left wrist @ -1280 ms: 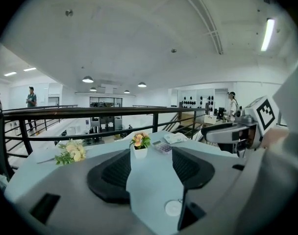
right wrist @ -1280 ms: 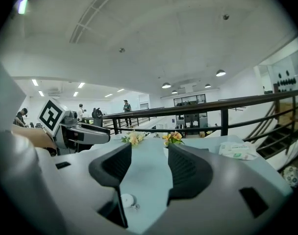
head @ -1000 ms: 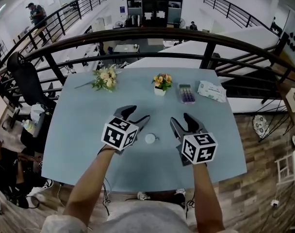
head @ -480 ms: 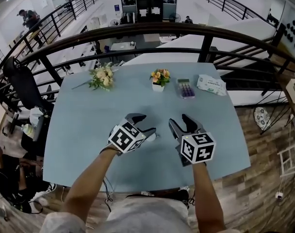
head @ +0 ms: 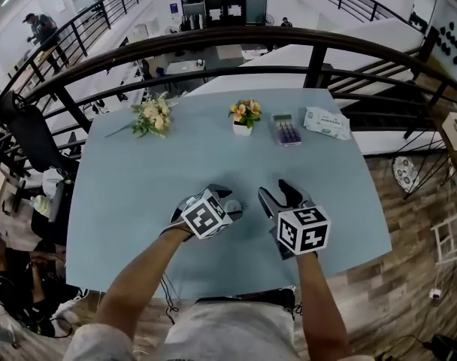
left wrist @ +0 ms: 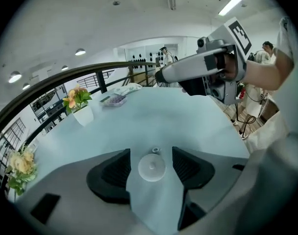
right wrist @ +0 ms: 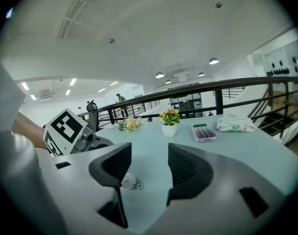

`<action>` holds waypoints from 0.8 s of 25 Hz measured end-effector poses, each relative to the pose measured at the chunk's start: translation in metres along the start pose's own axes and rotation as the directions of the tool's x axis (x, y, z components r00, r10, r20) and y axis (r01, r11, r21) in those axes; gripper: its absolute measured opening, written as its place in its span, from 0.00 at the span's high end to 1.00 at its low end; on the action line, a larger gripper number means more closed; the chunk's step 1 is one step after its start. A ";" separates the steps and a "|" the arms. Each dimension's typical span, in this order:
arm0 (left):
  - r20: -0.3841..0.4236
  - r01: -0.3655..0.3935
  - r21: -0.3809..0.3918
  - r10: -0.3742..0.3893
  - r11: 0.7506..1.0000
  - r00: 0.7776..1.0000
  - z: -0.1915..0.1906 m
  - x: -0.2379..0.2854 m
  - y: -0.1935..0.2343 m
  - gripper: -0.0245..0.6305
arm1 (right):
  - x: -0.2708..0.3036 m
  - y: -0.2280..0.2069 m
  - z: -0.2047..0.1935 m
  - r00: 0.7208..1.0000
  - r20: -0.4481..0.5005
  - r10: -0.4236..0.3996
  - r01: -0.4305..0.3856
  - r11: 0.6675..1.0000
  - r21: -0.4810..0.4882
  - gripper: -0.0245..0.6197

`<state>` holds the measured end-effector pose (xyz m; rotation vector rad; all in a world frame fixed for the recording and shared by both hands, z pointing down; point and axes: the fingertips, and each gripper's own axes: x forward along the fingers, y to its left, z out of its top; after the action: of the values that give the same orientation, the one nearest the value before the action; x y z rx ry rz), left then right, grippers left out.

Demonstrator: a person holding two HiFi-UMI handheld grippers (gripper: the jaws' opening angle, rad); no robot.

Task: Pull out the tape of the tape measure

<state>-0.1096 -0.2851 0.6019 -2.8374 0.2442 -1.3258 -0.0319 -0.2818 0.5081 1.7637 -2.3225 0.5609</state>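
The left gripper (left wrist: 150,153) stood with its jaws apart, one on each side of the tape measure (left wrist: 151,167), and a thin gap remained on both sides, so nothing was clamped yet. One second before, this gripper was still to the left of the tape measure, which lay free on the table (head: 131,194) between the two grippers. Since then it had moved to the right until the small round white case came between its jaws. I judge that the holding step was almost ready and that only the closing was missing. The right gripper (right wrist: 150,153) was also open and empty, and it had hardly changed its place. It waited just beside the case, on the side where the small ring (left wrist: 155,151) of the tape pointed out. Probably this ring was the next thing to take.

Further out, I counted one tape measure, two grippers, one loose bunch of flowers (head: 153,116), one small flower pot (head: 243,117), one flat box with purple top (head: 286,132) and one packet of wipes (head: 327,122), all well apart from the grippers.
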 end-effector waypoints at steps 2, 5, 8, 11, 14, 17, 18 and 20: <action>-0.019 0.011 0.020 -0.011 1.000 1.000 -0.003 0.005 -0.001 0.56 | 0.002 0.000 -0.005 1.000 -0.008 -0.001 0.001 1.000 0.001 0.62; -0.049 0.036 0.029 -0.034 0.999 0.998 -0.011 0.014 -0.003 0.55 | 0.003 -0.002 -0.010 1.000 -0.017 -0.005 0.005 1.000 0.003 0.62; -0.069 0.060 0.035 -0.058 0.998 0.996 -0.019 0.022 -0.005 0.53 | 0.005 -0.004 -0.016 1.000 -0.023 -0.010 0.010 1.000 0.008 0.62; -0.087 0.074 0.053 -0.069 0.996 0.994 -0.023 0.028 -0.005 0.53 | 0.007 -0.005 -0.022 0.999 -0.029 -0.013 0.014 1.000 0.017 0.62; -0.087 0.104 0.048 -0.099 0.993 0.991 -0.025 0.032 -0.006 0.54 | 0.008 -0.007 -0.028 0.999 -0.042 -0.018 0.019 1.000 0.023 0.62; -0.100 0.142 0.019 -0.140 0.990 0.985 -0.029 0.034 -0.006 0.54 | 0.011 -0.008 -0.030 0.999 -0.047 -0.022 0.023 0.999 0.030 0.62; -0.105 0.157 0.011 -0.155 0.988 0.982 -0.030 0.035 -0.006 0.54 | 0.012 -0.008 -0.030 0.999 -0.047 -0.022 0.023 0.999 0.032 0.62; -0.111 0.178 0.010 -0.175 0.984 0.978 -0.030 0.035 -0.006 0.54 | 0.012 -0.007 -0.030 0.999 -0.046 -0.021 0.023 0.999 0.032 0.62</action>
<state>-0.1099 -0.2818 0.6483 -2.8300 -0.0226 -1.5079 -0.0310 -0.2819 0.5413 1.7691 -2.2731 0.6317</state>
